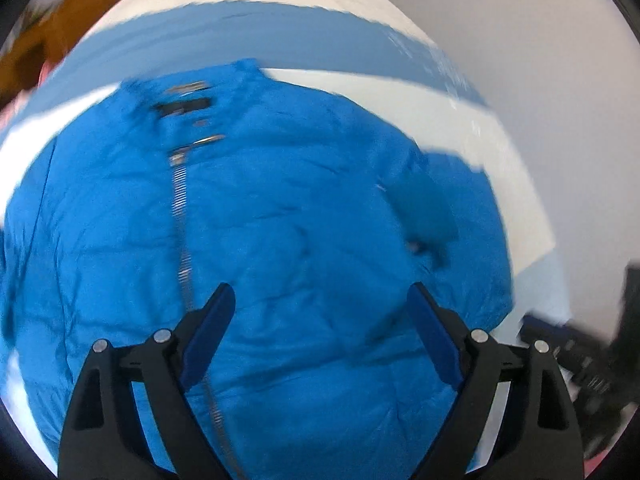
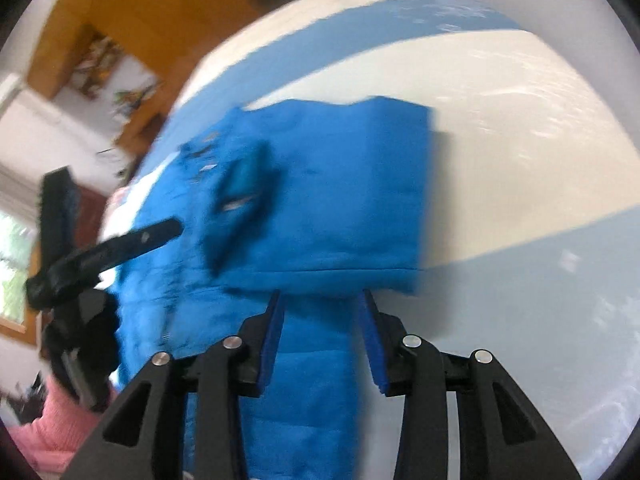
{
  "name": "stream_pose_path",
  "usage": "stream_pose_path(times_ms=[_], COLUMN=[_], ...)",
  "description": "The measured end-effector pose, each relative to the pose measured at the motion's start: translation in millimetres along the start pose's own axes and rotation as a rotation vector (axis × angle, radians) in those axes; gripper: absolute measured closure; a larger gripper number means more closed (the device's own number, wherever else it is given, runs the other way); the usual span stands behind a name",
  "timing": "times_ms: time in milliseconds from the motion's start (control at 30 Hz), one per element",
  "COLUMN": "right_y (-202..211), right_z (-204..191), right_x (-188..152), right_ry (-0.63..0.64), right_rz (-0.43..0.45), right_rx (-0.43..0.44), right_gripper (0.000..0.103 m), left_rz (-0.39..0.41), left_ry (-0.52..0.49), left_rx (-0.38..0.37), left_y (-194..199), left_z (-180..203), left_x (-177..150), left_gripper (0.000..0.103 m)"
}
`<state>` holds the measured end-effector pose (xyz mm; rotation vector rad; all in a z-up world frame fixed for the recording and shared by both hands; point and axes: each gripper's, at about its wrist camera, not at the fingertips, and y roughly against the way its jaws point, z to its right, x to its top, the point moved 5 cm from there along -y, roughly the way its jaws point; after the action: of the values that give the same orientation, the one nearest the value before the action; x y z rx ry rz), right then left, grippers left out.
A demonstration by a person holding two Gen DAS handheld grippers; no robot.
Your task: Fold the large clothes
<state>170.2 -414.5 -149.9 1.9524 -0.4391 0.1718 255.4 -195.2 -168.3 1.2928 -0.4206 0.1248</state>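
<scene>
A bright blue padded jacket (image 1: 288, 216) lies zipped, front up, on a bed with a white and blue striped cover (image 1: 360, 80). Its collar points away from me and the silver zip (image 1: 181, 200) runs down its left part. My left gripper (image 1: 320, 296) is open and empty, hovering over the jacket's lower chest. In the right wrist view the jacket (image 2: 320, 208) has a sleeve folded across its body. My right gripper (image 2: 320, 300) is open, its jaws either side of a blue strip of the jacket (image 2: 316, 360). The left gripper (image 2: 120, 248) shows at the left there.
The bed cover (image 2: 500, 140) spreads to the right of the jacket. A wooden wardrobe (image 2: 132, 12) stands behind the bed. A pink sleeve (image 2: 52, 428) shows at lower left. Dark objects (image 1: 592, 360) lie beside the bed at the right.
</scene>
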Motion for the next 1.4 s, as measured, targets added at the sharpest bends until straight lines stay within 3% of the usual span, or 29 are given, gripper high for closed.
stream_pose_path(times_ms=[100, 133, 167, 233, 367, 467, 667, 867, 1067, 1233, 1367, 1400], right_y=[0.4, 1.6, 3.0, 3.4, 8.5, 7.5, -0.7, -18.1, -54.3, -101.0, -119.7, -118.8], right_z=[13.3, 17.5, 20.9, 20.9, 19.9, 17.9, 4.8, -20.4, -62.4, -69.2, -64.9, -64.4], right_x=[2.3, 2.7, 4.0, 5.3, 9.2, 16.2, 34.2, 46.3, 54.9, 51.2, 47.8, 48.8], right_ry=[-0.047, -0.062, -0.075, -0.08, -0.064, -0.059, -0.05, -0.012, 0.062, 0.09, 0.078, 0.079], right_rz=[0.012, 0.017, 0.023, 0.03, 0.042, 0.047, 0.053, 0.032, -0.034, -0.126, -0.157, -0.158], right_rx=[0.006, 0.009, 0.01, 0.008, 0.006, 0.006, 0.048, 0.124, 0.178, 0.059, 0.039, 0.039], right_gripper=[0.064, 0.064, 0.064, 0.064, 0.064, 0.064, 0.064, 0.064, 0.064, 0.065, 0.065, 0.065], left_rz=[-0.02, -0.029, -0.049, -0.082, -0.066, -0.013, 0.116, 0.235, 0.197, 0.105, 0.083, 0.082], left_ry=[-0.1, -0.115, -0.113, -0.066, 0.017, 0.06, 0.153, 0.296, 0.434, 0.497, 0.488, 0.479], left_rx=[0.086, 0.102, 0.122, 0.089, 0.042, -0.017, -0.087, -0.056, -0.018, 0.008, 0.027, 0.031], left_y=[-20.1, -27.0, -34.6, -44.4, -40.3, -16.5, 40.9, 82.6, 64.6, 28.0, 18.5, 17.6], left_z=[28.1, 33.0, 33.7, 26.5, 5.5, -10.8, -47.1, -119.7, -178.9, -204.6, -212.6, -215.6], left_x=[-4.4, -5.2, -6.2, -5.3, -4.2, -0.9, 2.8, -4.7, -20.2, -39.4, -46.5, -46.5], left_gripper=[0.016, 0.022, 0.036, 0.059, 0.087, 0.095, 0.097, 0.097, 0.096, 0.093, 0.074, 0.073])
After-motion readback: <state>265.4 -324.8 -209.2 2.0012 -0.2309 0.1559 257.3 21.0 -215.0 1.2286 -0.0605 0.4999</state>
